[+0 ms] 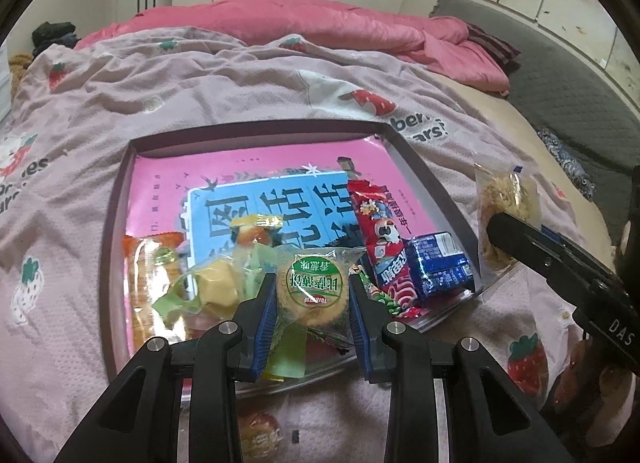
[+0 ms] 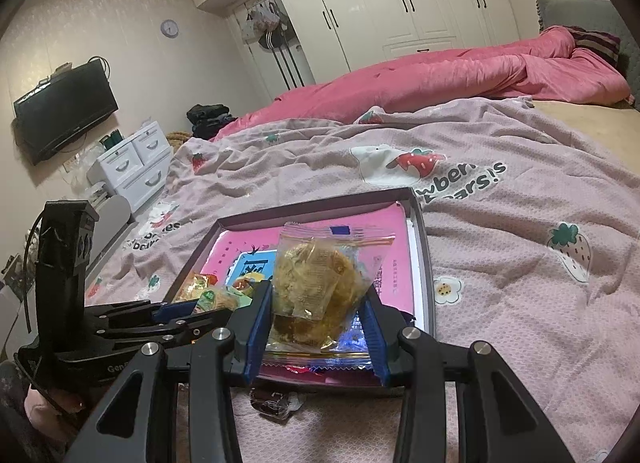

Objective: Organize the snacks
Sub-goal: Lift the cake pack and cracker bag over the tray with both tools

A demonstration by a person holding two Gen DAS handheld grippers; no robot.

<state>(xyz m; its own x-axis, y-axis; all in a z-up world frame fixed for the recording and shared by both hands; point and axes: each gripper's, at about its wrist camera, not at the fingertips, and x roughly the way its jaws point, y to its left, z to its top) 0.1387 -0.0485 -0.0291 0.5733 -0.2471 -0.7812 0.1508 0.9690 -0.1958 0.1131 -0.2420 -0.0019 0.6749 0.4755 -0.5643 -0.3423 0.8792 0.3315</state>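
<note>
A shallow box (image 1: 120, 183) with a pink lining lies on the bed and holds several snacks. My left gripper (image 1: 313, 295) is shut on a round cracker packet with a green label (image 1: 316, 287), held low over the box's near edge. My right gripper (image 2: 318, 313) is shut on a clear bag of golden puffed snack (image 2: 316, 275), held above the box's (image 2: 420, 231) near right corner. That bag (image 1: 506, 207) and the right gripper show at the right in the left wrist view. The left gripper (image 2: 168, 313) shows at the left in the right wrist view.
In the box lie a red packet (image 1: 380, 239), a blue packet (image 1: 440, 263), a yellow-green sweet (image 1: 216, 287) and an orange biscuit pack (image 1: 144, 275). Loose snacks lie on the strawberry blanket in front of the box: (image 1: 260, 435), (image 2: 276, 403). A pink duvet (image 2: 440, 75) lies behind.
</note>
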